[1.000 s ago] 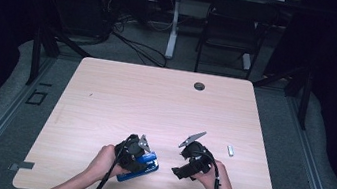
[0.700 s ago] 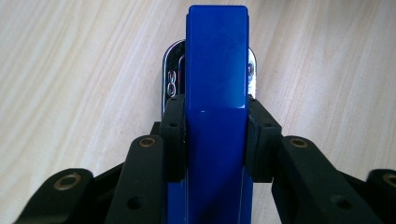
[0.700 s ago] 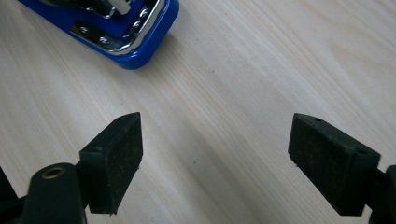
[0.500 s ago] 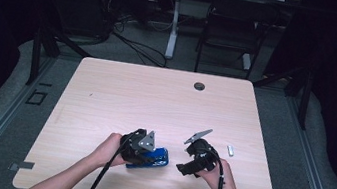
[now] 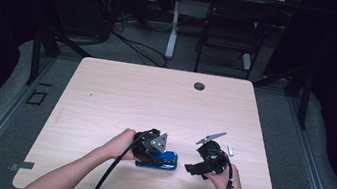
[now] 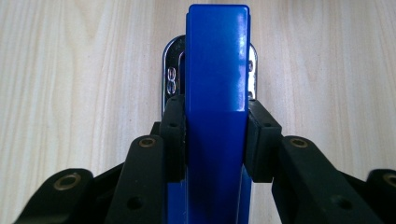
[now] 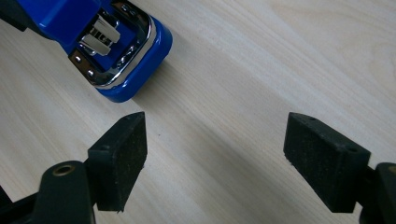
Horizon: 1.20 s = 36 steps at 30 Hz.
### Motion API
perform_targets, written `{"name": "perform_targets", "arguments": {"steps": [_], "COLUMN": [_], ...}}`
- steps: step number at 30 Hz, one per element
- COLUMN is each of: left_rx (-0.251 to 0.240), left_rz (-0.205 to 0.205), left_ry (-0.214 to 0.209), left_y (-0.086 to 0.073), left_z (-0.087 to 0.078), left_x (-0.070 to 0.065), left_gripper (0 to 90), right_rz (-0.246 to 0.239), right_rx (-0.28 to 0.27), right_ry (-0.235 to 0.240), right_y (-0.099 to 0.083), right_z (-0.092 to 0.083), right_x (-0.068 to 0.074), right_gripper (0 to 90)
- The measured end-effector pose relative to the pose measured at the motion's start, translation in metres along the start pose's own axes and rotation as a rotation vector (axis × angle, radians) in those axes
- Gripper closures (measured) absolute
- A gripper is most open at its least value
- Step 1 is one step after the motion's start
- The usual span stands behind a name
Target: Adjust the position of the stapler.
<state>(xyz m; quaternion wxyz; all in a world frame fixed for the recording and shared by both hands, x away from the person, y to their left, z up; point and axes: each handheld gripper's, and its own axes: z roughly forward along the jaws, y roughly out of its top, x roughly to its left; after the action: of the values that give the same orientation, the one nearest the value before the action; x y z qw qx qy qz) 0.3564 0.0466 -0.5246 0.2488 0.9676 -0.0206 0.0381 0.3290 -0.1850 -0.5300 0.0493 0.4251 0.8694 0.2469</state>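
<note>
A blue stapler with a chrome mouth lies along the wooden table near its front edge. My left gripper is shut on it: in the left gripper view both pads press the sides of the stapler partway along, with the left gripper looking down its length. My right gripper sits just right of it, open, its jaws having just been closing a little with nothing between them. In the right gripper view the right gripper hovers over bare wood, and the front end of the stapler lies up to the left.
A small white object lies on the table right of my right gripper. A black round grommet sits near the far edge. Beyond the table stand a chair and cables on the floor.
My left hand has carried the stapler to the right and slightly away from the front edge. My right gripper has shifted to the right too.
</note>
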Motion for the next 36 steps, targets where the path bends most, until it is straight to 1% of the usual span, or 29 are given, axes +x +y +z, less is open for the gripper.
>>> {"name": "perform_targets", "arguments": {"steps": [2,3,6,7,8,10,11,12,13,14,16,17,18,19,21,22,23,25,26,27,28,29,30,31,32,33,34,35,36], "left_rx": [0.009,0.026,0.036,0.044,0.042,0.042,0.039,0.037,0.037,0.034,0.028,0.024,0.024,0.012,0.001,0.001,-0.011,-0.016,-0.023,-0.016,-0.01,-0.006,-0.011,-0.011,-0.02,-0.016,-0.02,-0.025,-0.025], "left_rz": [0.006,0.022,0.025,0.011,-0.002,-0.014,-0.033,-0.045,-0.045,-0.056,-0.06,-0.064,-0.064,-0.068,-0.066,-0.066,-0.062,-0.055,-0.046,-0.041,-0.024,-0.018,-0.023,-0.023,-0.033,-0.039,-0.046,-0.064,-0.064], "left_ry": [-0.008,-0.002,0.0,0.005,0.005,0.008,0.012,0.019,0.019,0.024,0.028,0.019,0.019,0.013,0.013,0.013,0.012,0.011,0.02,0.007,0.011,0.014,0.006,0.006,0.002,-0.009,-0.012,-0.022,-0.022], "left_y": [0.002,0.005,0.008,0.008,0.008,0.008,0.007,0.007,0.007,0.006,0.006,0.005,0.005,0.004,0.003,0.003,0.004,0.005,0.007,0.01,0.013,0.014,0.015,0.015,0.014,0.013,0.013,0.013,0.013], "left_z": [0.001,0.004,0.006,0.008,0.009,0.01,0.011,0.012,0.012,0.013,0.015,0.016,0.016,0.016,0.016,0.016,0.016,0.017,0.018,0.019,0.022,0.023,0.024,0.024,0.024,0.023,0.023,0.023,0.023], "left_x": [0.0,-0.002,-0.002,-0.001,0.0,0.0,0.001,0.001,0.001,0.002,0.001,0.001,0.001,0.002,0.002,0.002,0.002,0.002,0.001,0.001,0.001,0.0,0.002,0.002,0.002,0.003,0.003,0.004,0.004], "left_gripper": [66.2,66.3,66.2,66.2,66.2,66.2,66.1,66.1,66.1,66.1,66.0,65.8,66.0,66.1,66.2,66.2,66.3,66.3,66.3,66.3,66.3,66.1,66.1,66.0,66.0,65.6,65.6,62.8,58.3], "right_rz": [-0.001,0.001,0.003,0.014,0.01,0.017,0.033,0.041,0.041,0.042,0.044,0.044,0.044,0.068,0.063,0.063,0.083,0.096,0.103,0.137,0.137,0.186,0.217,0.238,0.238,0.274,0.274,0.281,0.281], "right_rx": [0.005,0.002,-0.002,-0.009,-0.004,-0.013,-0.027,-0.035,-0.035,-0.033,-0.015,-0.01,-0.01,-0.02,-0.022,-0.022,-0.051,-0.065,-0.086,-0.118,-0.118,-0.133,-0.139,-0.142,-0.142,-0.164,-0.164,-0.187,-0.187], "right_ry": [0.005,0.017,0.009,0.021,0.021,0.027,0.057,0.067,0.067,0.072,0.09,0.096,0.096,0.098,0.088,0.088,0.095,0.1,0.101,0.088,0.088,0.08,0.084,0.1,0.1,0.14,0.14,0.182,0.182], "right_y": [-0.001,-0.002,-0.004,-0.006,-0.006,-0.006,-0.007,-0.007,-0.007,-0.007,-0.007,-0.007,-0.007,-0.007,-0.006,-0.006,-0.007,-0.007,-0.007,-0.009,-0.009,-0.011,-0.013,-0.014,-0.014,-0.016,-0.016,-0.017,-0.017], "right_z": [-0.001,-0.002,-0.002,-0.003,-0.003,-0.003,-0.002,-0.001,-0.001,0.001,0.007,0.008,0.008,0.011,0.01,0.01,0.008,0.006,0.004,0.0,0.0,-0.001,0.0,0.001,0.001,0.003,0.003,0.005,0.005], "right_x": [-0.001,-0.002,-0.003,-0.003,-0.004,-0.004,-0.005,-0.005,-0.005,-0.004,-0.003,-0.003,-0.003,-0.002,-0.003,-0.003,-0.004,-0.005,-0.006,-0.008,-0.008,-0.012,-0.014,-0.015,-0.015,-0.018,-0.018,-0.019,-0.019], "right_gripper": [24.0,25.0,25.1,25.6,25.6,26.2,31.8,35.9,35.9,39.0,44.6,47.1,47.1,51.2,57.4,57.4,66.8,68.8,72.7,77.5,77.5,80.5,83.0,84.5,84.5,90.0,90.0,90.0,90.0]}}
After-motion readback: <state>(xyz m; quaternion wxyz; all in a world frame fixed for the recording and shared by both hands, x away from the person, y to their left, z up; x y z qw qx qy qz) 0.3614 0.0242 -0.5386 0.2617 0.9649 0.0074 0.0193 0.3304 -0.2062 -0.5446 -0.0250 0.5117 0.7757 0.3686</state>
